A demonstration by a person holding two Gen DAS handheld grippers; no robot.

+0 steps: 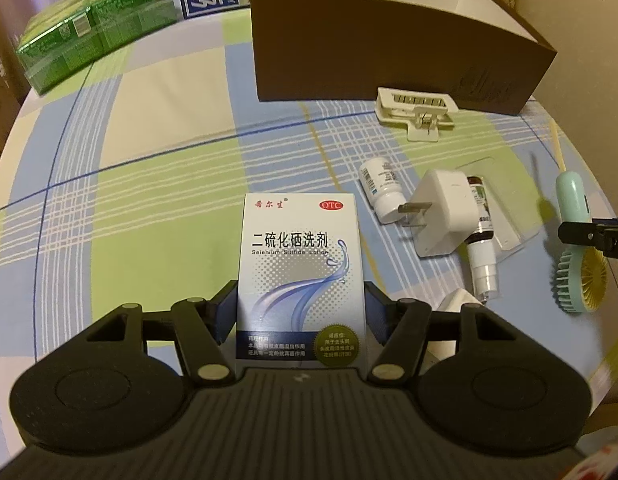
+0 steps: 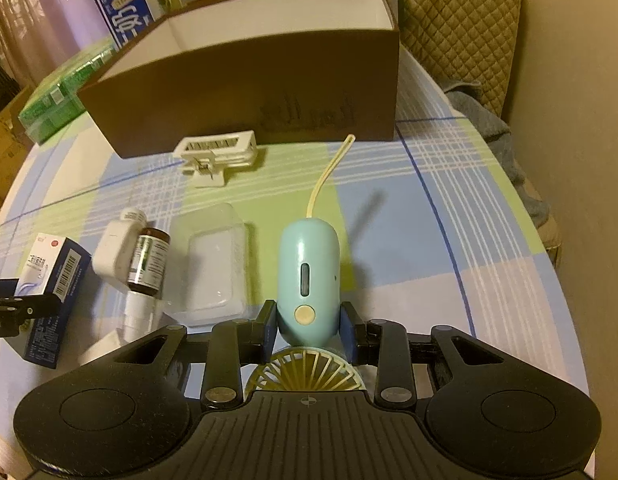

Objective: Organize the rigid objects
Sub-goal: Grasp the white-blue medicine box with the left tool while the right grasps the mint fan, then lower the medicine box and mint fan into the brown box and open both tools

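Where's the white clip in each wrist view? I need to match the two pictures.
Left wrist: white clip upper right of centre, just before the brown box.
Right wrist: white clip upper left of centre, at the same box front.
Shared landmark: the brown box.

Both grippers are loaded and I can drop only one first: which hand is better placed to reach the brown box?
Probably right. The right gripper, holding the handheld fan, faces the brown box head-on; from the left gripper, holding the lotion carton, it lies off to the right.
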